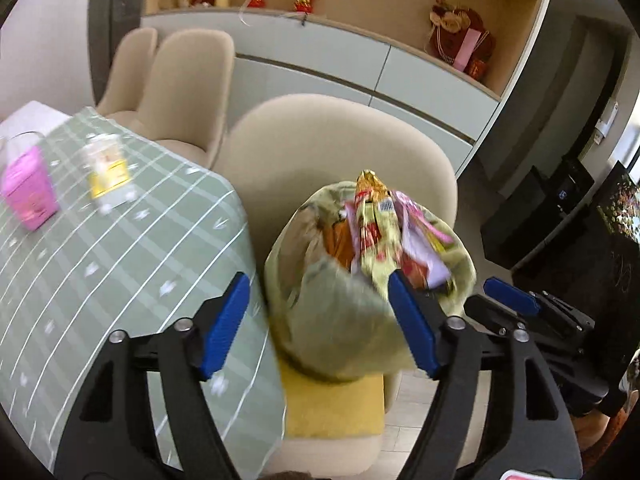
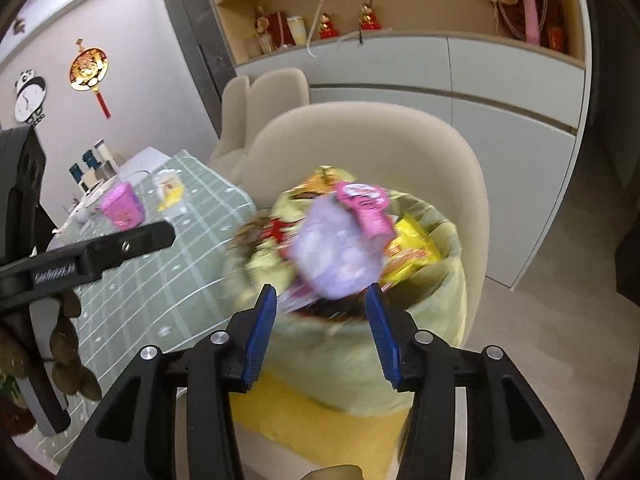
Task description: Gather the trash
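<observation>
Beige dining chairs and a shelf wall of red ornaments frame the scene. On my far left the desk (image 1: pixel 120 240) wears a green checked cloth, and on it a pink carton (image 1: pixel 28 192) and a clear cup with a yellow label (image 1: pixel 106 174) stand near each other, well apart from the bag. Next comes my left claw (image 1: pixel 316 320), jaws spread wide with nothing between the pads; its right finger overlaps the bag's rim in view, though I cannot tell whether it touches. The pale green trash bag (image 1: pixel 340 320) sits on the yellow cushion (image 1: pixel 332 408) of the nearest chair (image 1: pixel 320 136), stuffed with a red-and-gold snack wrapper (image 1: pixel 370 224), among others. Furthest right, my right claw (image 2: pixel 322 328) is also open and empty, just before a lilac wrapper (image 2: pixel 332 252) that lies atop the heap. I judge both drops done; next I must swing back to the desk for the carton and cup.
</observation>
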`<action>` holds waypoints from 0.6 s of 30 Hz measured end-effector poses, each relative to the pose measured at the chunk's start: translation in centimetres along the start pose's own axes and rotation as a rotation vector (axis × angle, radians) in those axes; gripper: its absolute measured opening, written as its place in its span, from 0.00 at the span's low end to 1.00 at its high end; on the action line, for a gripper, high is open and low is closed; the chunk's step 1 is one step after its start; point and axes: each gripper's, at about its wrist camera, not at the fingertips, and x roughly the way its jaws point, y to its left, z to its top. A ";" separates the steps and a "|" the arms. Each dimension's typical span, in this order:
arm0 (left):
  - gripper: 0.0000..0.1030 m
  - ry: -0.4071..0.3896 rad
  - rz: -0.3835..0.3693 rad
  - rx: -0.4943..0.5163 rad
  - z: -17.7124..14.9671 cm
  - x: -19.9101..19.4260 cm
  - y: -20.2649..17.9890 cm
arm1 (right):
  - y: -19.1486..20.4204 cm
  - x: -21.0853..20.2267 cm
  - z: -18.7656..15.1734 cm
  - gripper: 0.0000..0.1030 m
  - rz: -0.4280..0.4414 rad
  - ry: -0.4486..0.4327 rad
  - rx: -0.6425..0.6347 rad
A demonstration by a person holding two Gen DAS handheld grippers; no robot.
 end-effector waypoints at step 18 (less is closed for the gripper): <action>0.82 -0.194 0.248 0.122 -15.6 -20.0 3.0 | 16.6 -13.2 -12.1 0.43 -0.027 -0.136 -0.102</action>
